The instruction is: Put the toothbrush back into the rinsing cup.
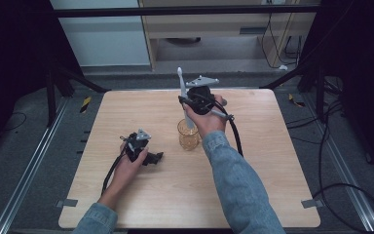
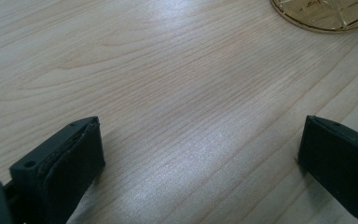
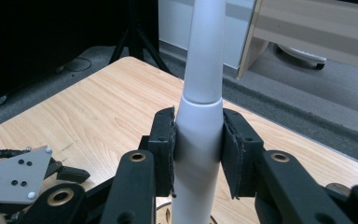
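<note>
Toothbrush (image 3: pixel 200 93) clamped by right gripper (image 3: pixel 198 154); bristles apparently cropped; left gripper (image 2: pixel 200 158) released.

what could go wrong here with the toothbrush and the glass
1. The right gripper is shut on the toothbrush partway down its smooth white handle, with its lower end in the amber glass. A sideways move could lever the glass over.
2. The left gripper rests open on the table, apart from the glass, so nothing steadies the glass.
3. The smooth handle might slip between the pads.
</note>
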`<state>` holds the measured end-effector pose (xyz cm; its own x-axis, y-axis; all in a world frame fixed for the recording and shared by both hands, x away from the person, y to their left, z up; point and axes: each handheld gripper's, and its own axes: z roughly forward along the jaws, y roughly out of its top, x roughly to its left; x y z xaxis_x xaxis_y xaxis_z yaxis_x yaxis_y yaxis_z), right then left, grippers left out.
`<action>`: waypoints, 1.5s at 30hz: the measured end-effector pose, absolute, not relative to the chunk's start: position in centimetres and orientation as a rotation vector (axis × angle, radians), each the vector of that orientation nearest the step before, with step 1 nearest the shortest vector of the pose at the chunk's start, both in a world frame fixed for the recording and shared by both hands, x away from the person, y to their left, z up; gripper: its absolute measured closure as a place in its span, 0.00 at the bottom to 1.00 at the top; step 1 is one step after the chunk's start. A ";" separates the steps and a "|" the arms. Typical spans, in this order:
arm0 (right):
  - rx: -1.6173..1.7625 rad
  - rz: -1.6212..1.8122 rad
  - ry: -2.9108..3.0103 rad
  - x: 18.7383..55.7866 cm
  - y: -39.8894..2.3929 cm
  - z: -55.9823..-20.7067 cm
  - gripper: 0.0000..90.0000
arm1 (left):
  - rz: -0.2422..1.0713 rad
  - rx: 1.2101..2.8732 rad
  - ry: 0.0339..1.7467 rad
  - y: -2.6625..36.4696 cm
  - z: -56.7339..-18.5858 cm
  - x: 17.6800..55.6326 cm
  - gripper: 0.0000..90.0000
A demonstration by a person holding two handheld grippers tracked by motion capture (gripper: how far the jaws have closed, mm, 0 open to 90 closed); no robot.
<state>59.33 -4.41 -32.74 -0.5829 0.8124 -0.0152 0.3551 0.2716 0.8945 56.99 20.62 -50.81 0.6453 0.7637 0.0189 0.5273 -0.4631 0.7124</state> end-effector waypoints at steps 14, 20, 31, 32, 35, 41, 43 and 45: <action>1.046 1.220 2.107 59.8 -3.4 -35.0 0.75 | 0.442 2.177 0.998 20.6 -50.8 57.0 0.00; 1.057 1.217 2.110 59.8 -3.4 -35.5 0.75 | 0.442 2.176 0.998 20.6 -50.8 57.0 0.00; 1.081 1.208 2.116 59.9 -3.7 -36.5 0.75 | 0.442 2.176 0.998 20.6 -50.8 57.0 0.00; 1.083 1.205 2.116 59.9 -3.7 -36.6 0.75 | 0.442 2.176 0.999 20.6 -50.8 57.0 0.00; 1.080 1.202 2.118 60.0 -3.7 -36.7 0.75 | 0.442 2.176 0.999 20.6 -50.8 57.0 0.00; 1.095 1.199 2.128 60.0 -3.8 -37.4 0.75 | 0.442 2.176 0.999 20.6 -50.8 57.0 0.00; 1.098 1.197 2.130 60.0 -3.9 -37.6 0.75 | 0.442 2.176 0.999 20.6 -50.8 57.0 0.00; 1.104 1.199 2.132 60.0 -4.0 -37.8 0.75 | 0.442 2.177 0.999 20.6 -50.8 57.0 0.00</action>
